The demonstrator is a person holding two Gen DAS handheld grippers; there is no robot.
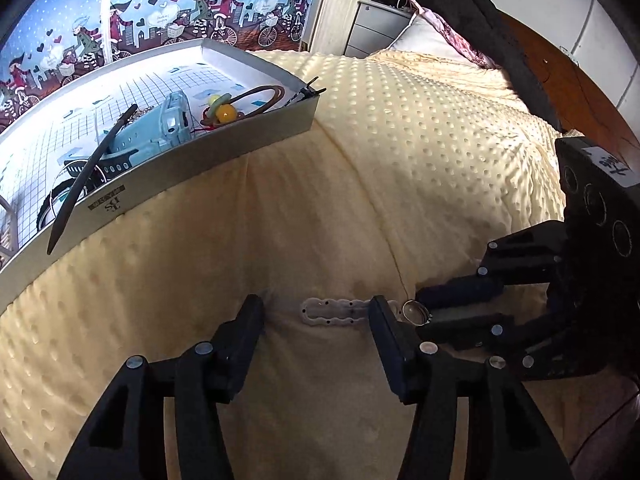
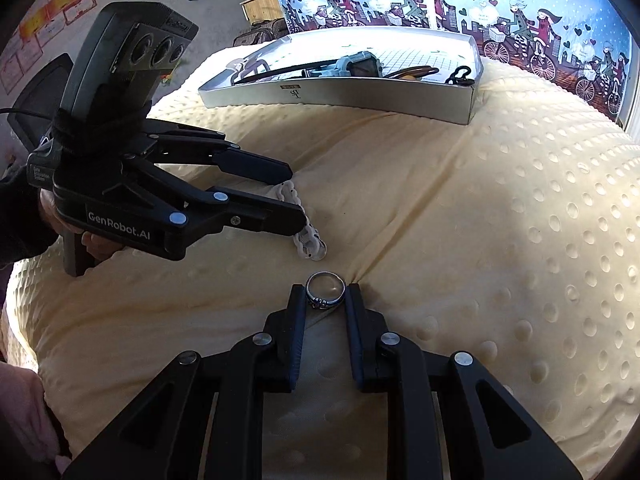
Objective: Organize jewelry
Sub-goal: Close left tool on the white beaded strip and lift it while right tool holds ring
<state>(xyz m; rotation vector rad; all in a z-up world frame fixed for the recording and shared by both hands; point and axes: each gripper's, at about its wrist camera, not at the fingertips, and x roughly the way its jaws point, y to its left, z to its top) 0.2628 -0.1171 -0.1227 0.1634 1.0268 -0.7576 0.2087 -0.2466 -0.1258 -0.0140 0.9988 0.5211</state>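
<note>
On the open blanket (image 2: 460,208), the right tool (image 2: 325,294) pinches a ring (image 2: 325,289); the left tool (image 1: 316,312) gapes around a clip (image 1: 334,311).

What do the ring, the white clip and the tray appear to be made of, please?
Ring: probably metal, polished silver tone, with bright glints along its band; it sits between the right claw fingers.
Clip: seemingly plastic, matte white, with a wavy moulded edge and small holes.
Tray: likely cardboard with a smooth silver-grey finish, thin straight walls, a folded corner and a printed logo.
</note>
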